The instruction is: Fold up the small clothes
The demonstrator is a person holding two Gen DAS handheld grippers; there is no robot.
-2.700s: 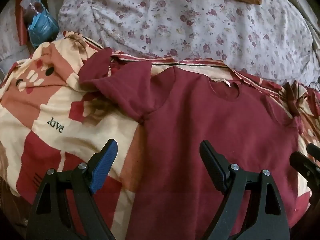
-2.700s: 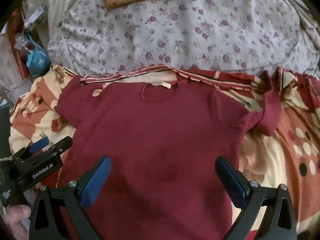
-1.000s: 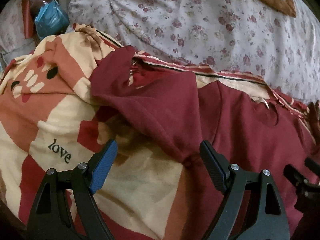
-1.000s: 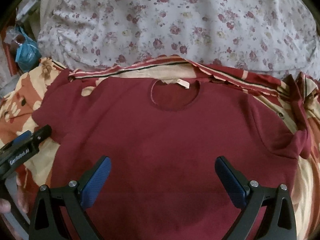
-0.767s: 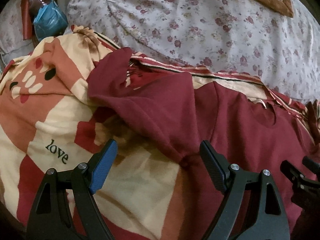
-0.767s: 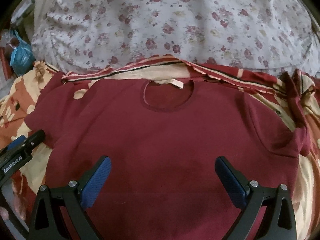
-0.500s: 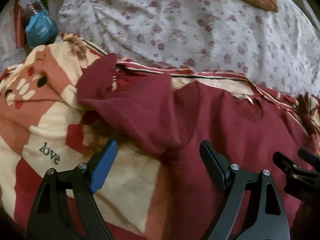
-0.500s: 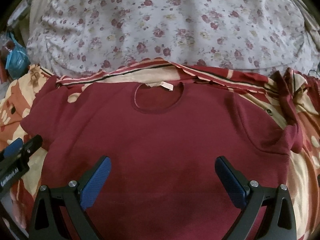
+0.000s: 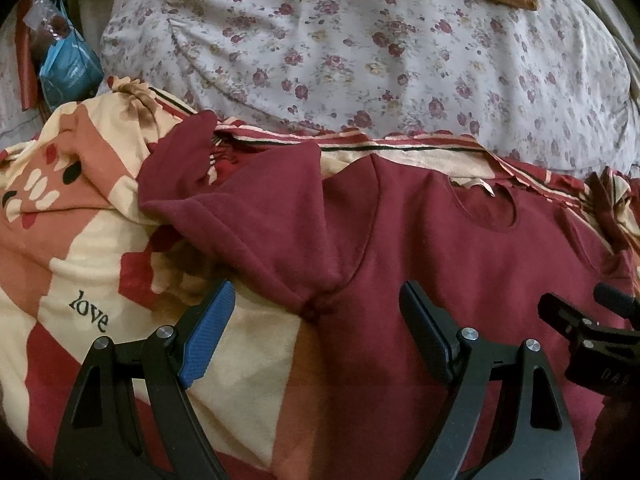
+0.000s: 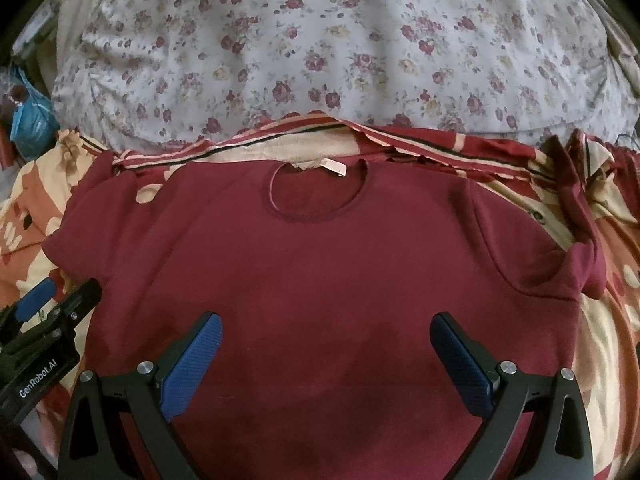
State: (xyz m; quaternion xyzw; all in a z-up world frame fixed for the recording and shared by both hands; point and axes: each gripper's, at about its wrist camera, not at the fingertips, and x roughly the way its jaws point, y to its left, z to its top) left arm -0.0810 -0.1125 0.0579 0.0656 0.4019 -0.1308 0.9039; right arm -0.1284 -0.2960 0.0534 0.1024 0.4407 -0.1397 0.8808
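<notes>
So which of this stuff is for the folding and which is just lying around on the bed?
For the folding:
- dark red T-shirt, spread flat
- left gripper, open, at the shirt's sleeve
- right gripper, open, over the shirt's middle

Just lying about:
- patterned blanket under the shirt
- flowered quilt behind it
- blue packet at the far left

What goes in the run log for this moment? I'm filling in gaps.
stage: pre-grasp | left gripper: open, at sleeve armpit | right gripper: open, over shirt | shirt: flat, unfolded, on blanket
</notes>
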